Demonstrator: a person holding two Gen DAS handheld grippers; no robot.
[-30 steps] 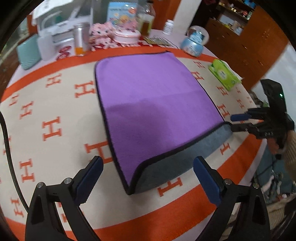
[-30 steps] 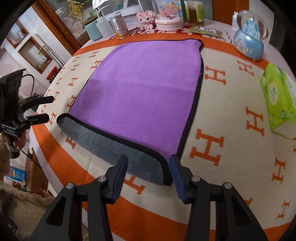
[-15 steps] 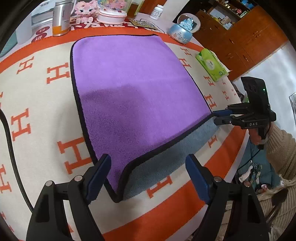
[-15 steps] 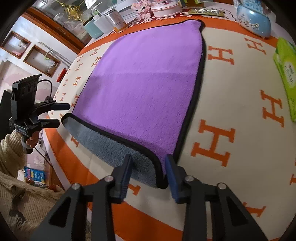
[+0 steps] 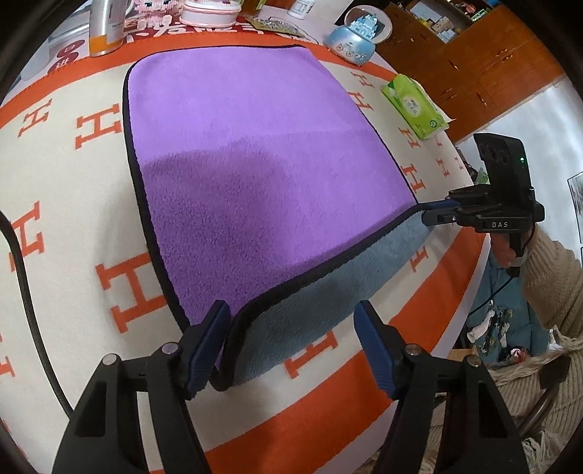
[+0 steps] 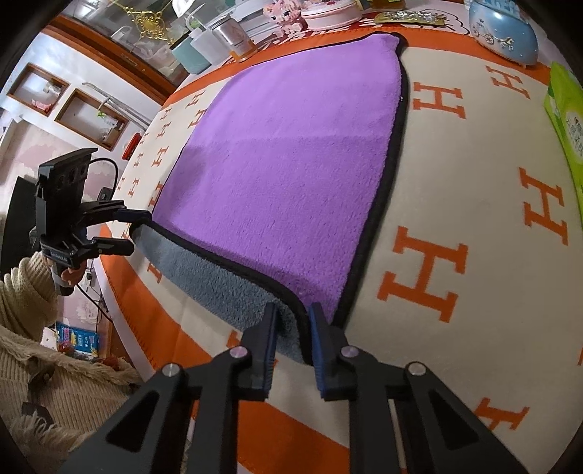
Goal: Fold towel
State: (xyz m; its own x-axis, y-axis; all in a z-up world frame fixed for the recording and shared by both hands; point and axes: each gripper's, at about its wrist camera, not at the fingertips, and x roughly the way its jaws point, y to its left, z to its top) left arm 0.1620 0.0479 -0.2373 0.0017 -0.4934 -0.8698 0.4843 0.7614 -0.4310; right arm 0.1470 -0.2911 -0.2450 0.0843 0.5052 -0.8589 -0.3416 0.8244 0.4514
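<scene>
Both grippers have closed in on the towel's near corners: right gripper jaws narrowed around its corner, left gripper jaws still apart. Lift comes next.

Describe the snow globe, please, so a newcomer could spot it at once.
Start at the purple towel spread on the orange-and-cream tablecloth, then look just past its far right corner. The snow globe is the only pale-blue piece there, with a castle under its clear dome.

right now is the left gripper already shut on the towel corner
No, the left gripper is open, its fingers wide apart around the towel corner.
</scene>
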